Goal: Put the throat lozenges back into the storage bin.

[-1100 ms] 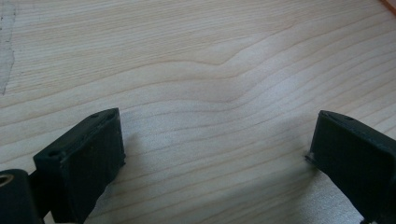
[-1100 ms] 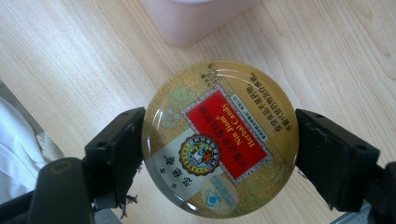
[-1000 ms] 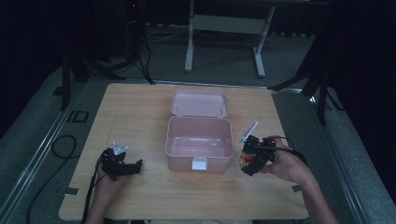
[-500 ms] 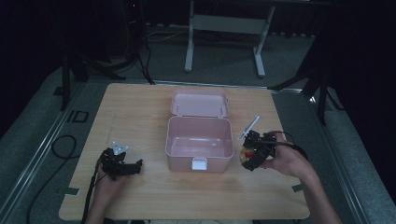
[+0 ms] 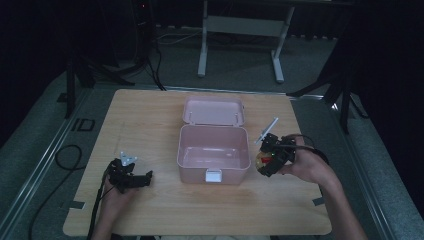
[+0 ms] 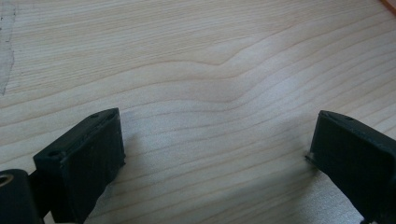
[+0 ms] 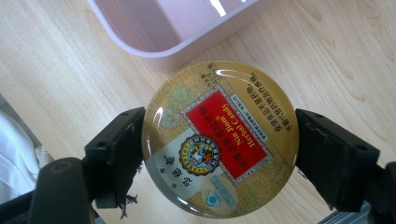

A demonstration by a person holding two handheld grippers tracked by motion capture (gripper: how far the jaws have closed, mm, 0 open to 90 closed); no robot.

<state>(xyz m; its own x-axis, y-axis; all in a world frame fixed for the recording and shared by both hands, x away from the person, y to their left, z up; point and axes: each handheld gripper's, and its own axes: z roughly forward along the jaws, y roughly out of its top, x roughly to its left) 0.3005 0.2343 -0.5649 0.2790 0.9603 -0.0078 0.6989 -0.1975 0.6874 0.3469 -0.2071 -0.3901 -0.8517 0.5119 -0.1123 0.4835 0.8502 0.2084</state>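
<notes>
Left gripper (image 5: 134, 177) sat on the table (image 5: 150, 120) at the near left, jaws spread wide with nothing between them, just bare wood grain in the left gripper view. It pointed right, toward the box (image 5: 214, 154).

The box was in the middle of the table, pink, lid swung back flat on the far side, white latch on the near wall. The inside looked empty as far as I could see.

Just right of the box, the right gripper (image 5: 264, 161) was clamped on a round tin (image 7: 220, 138), one jaw on each side of its rim. Being round, it had no long axis. Its gold and red label side faced the right gripper's camera, with the print running diagonally and upside down in that view. The tin was held close to the box's near right corner, outside it. I couldn't tell if it touched the wall.
</notes>
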